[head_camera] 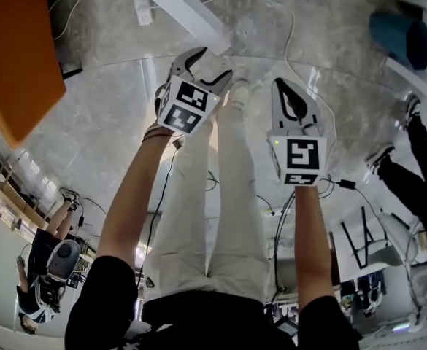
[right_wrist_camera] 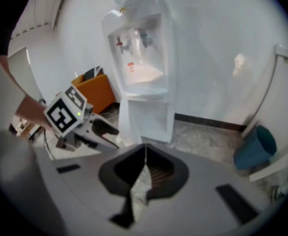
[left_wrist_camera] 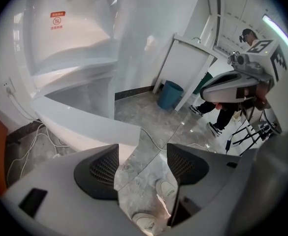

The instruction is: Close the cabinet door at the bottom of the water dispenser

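The white water dispenser [right_wrist_camera: 141, 58] stands against the wall. Its bottom cabinet [right_wrist_camera: 148, 119] is open, and the cabinet door [left_wrist_camera: 80, 124] swings out toward me as a white panel. From the head view the door [head_camera: 180, 9] is a slanted white bar on the floor side. My left gripper [left_wrist_camera: 141, 156] is open, with the door's near corner just ahead of its left pad [left_wrist_camera: 102, 168]; I cannot tell if they touch. The left gripper [head_camera: 212, 63] is held just short of the door. My right gripper [right_wrist_camera: 144, 156] is shut on nothing and hangs back; its tip [head_camera: 280, 84] points at the floor.
A blue bin [right_wrist_camera: 254, 146] sits right of the dispenser by a white partition [left_wrist_camera: 188, 68]. An orange object [head_camera: 16, 57] lies to the left. Cables [head_camera: 286, 217] run over the marble floor. Another person's legs [head_camera: 417, 159] stand at the right.
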The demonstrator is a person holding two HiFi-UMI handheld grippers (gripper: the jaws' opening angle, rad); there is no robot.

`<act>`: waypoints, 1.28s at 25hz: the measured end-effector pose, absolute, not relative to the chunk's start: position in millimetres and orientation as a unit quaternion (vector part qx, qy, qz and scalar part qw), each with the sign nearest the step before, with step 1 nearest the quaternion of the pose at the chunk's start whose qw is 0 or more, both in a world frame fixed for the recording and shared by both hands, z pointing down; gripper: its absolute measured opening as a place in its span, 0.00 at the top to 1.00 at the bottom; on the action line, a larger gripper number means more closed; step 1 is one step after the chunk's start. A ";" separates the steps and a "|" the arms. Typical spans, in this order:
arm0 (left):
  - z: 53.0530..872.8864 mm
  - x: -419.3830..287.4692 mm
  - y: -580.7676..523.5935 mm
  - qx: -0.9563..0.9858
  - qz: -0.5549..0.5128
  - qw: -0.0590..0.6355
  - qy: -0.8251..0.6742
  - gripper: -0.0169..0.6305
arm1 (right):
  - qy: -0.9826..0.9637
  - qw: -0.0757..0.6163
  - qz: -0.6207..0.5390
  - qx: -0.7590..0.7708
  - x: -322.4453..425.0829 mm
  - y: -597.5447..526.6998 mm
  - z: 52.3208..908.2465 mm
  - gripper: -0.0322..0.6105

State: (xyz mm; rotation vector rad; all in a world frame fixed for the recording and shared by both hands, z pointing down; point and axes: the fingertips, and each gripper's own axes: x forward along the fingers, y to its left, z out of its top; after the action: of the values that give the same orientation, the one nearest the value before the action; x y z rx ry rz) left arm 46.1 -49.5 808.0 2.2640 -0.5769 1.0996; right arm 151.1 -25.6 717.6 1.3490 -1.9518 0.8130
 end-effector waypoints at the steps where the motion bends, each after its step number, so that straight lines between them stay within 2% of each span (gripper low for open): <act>1: 807.6 48.9 -51.0 0.842 0.407 0.280 -0.216 0.50 | -0.738 0.310 0.310 0.513 153.5 -25.4 718.5 0.89; 32: 810.8 128.8 -119.0 0.864 0.413 0.220 -0.184 0.50 | -0.718 0.300 0.322 0.539 196.8 -32.6 733.5 0.89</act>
State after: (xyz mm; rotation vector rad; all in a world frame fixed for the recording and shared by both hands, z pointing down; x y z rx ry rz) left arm 128.8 -119.0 810.8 2.3904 -0.5083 1.1429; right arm 196.8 -32.6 733.5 1.4297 -1.9060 0.8544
